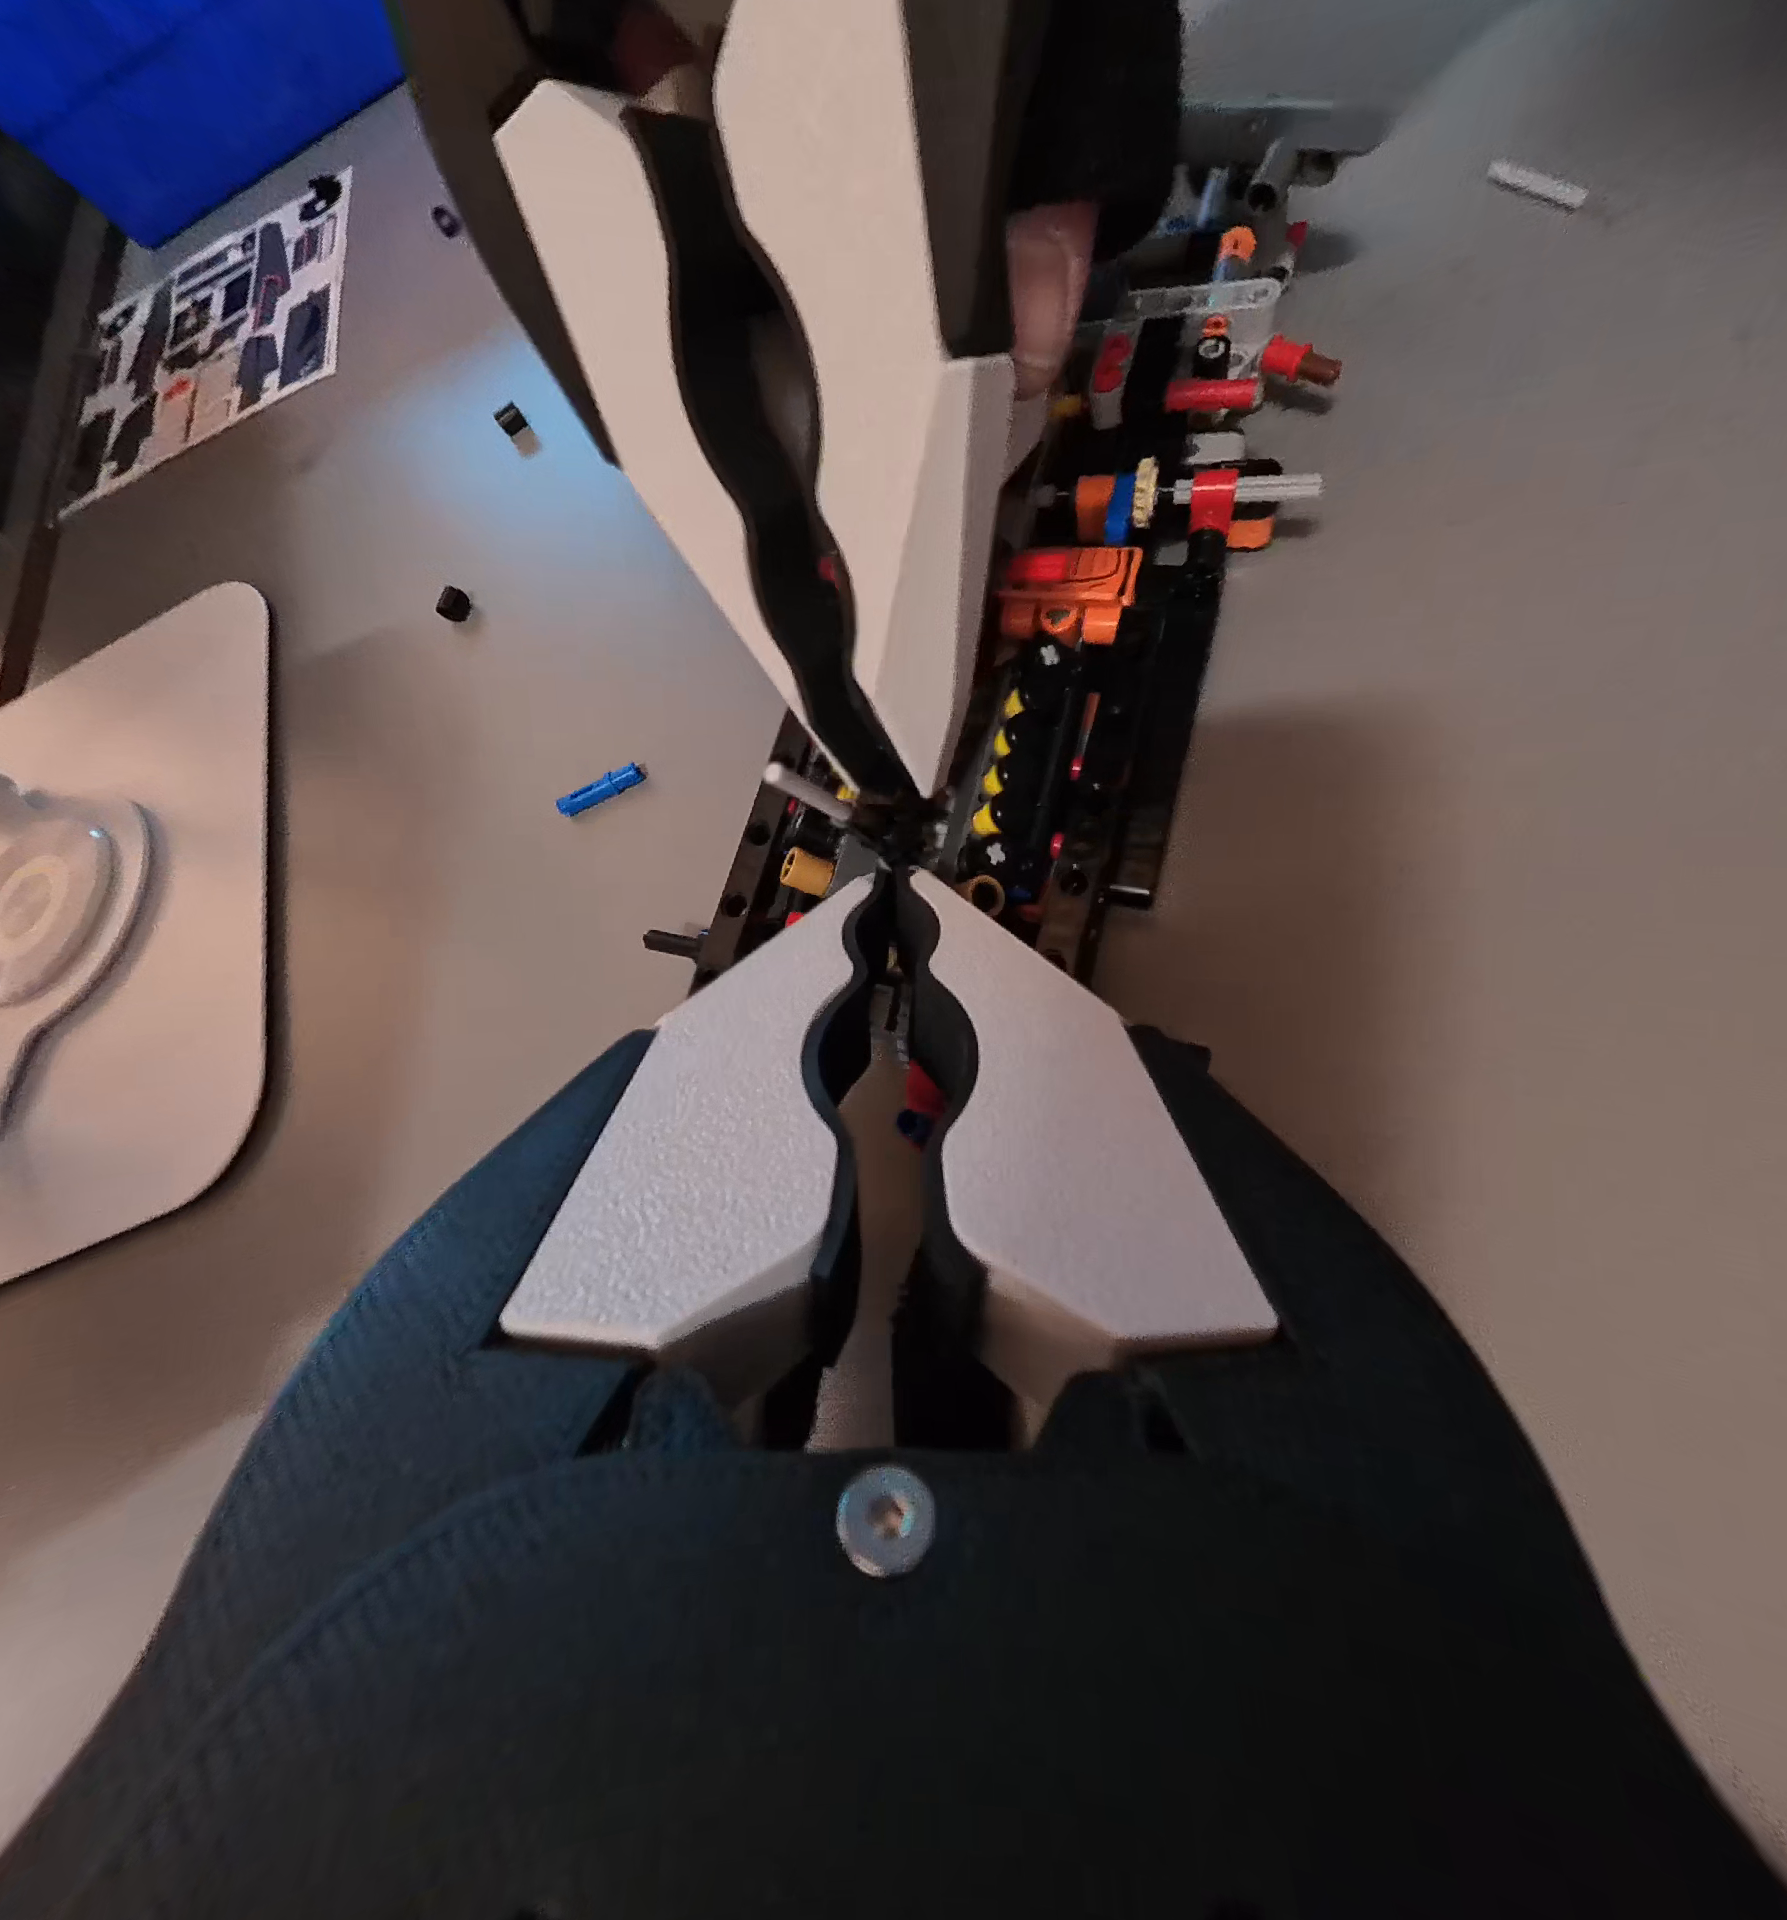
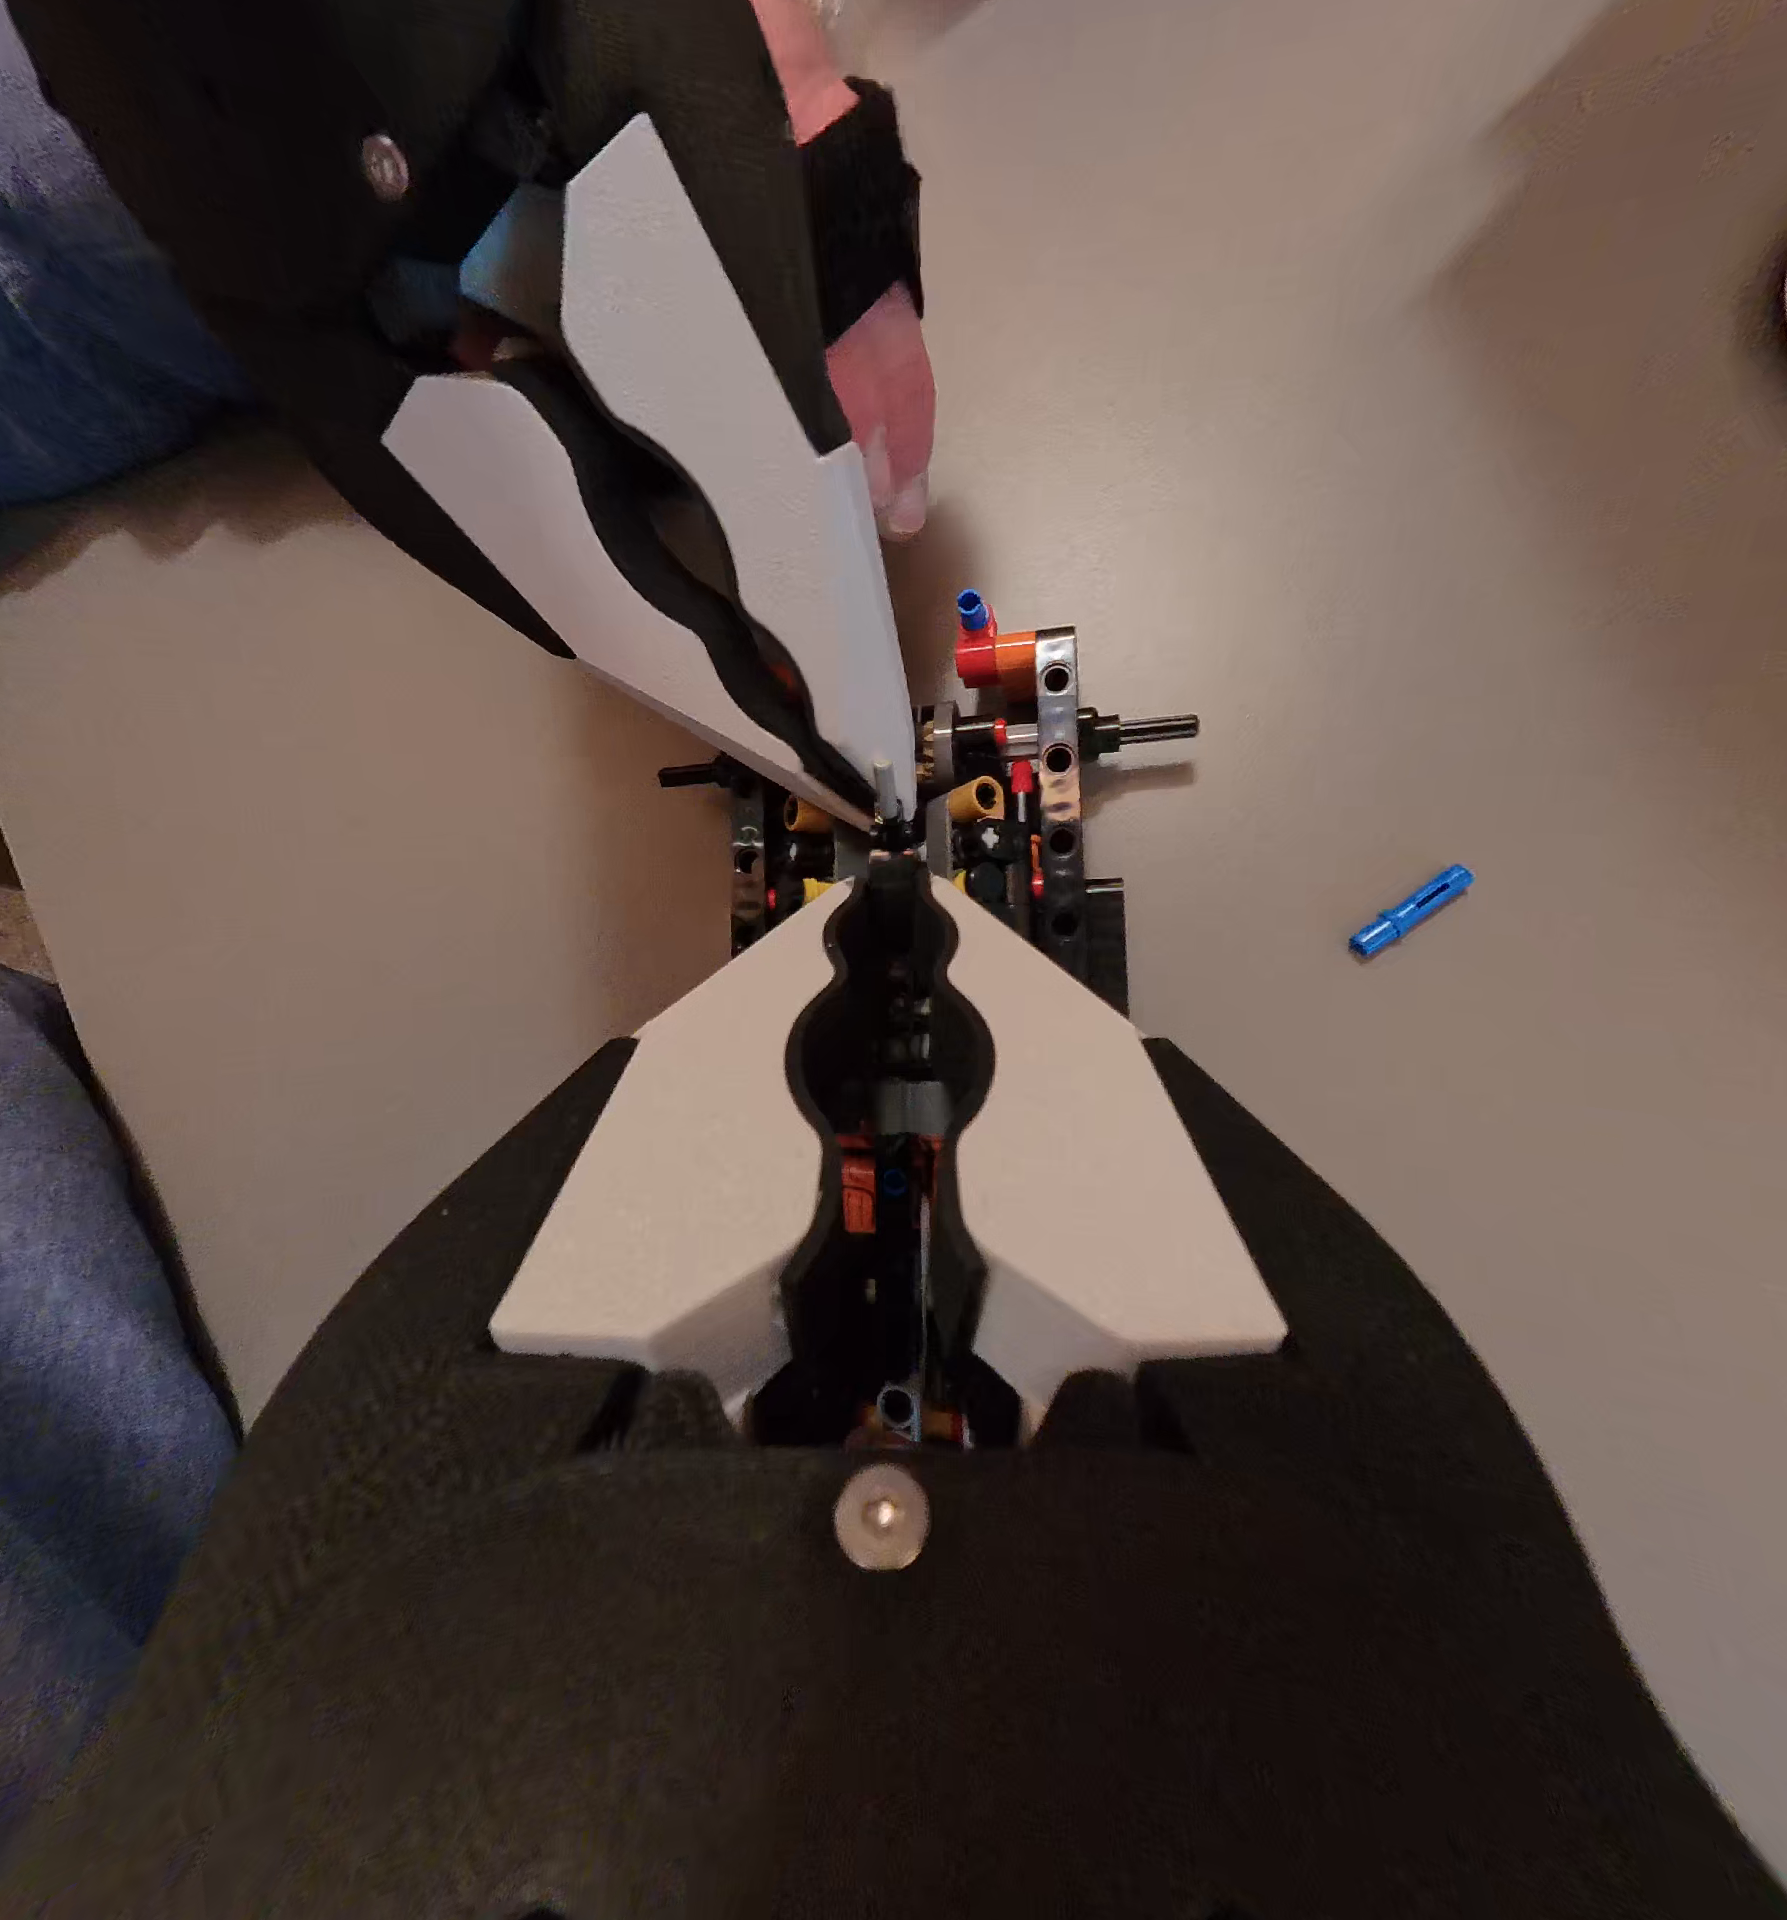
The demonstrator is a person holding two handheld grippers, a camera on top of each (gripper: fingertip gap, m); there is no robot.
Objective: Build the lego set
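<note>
**Both gripper tips meet over one small pin on the half-built Lego chassis**

The long black Technic-style Lego frame with orange, red and yellow parts (image 1: pixel 1107 665) lies flat on the matte beige surface (image 1: pixel 1491 935), and a short light-grey axle pin (image 2: pixel 883 781) stands in it where the tips meet. The left hand-held gripper (image 1: pixel 894 883) looks clenched, tips nearly touching at the pin; whether it grips the pin itself I cannot tell. The right hand-held gripper (image 2: pixel 894 868) is likewise pinched together on something small and dark beside it. With two tips crowding one spot, a sideways push could tilt the pin, pop it free, or shift the unheld frame. A loose blue connector pin (image 2: pixel 1410 910) lies well apart on the surface.
</note>
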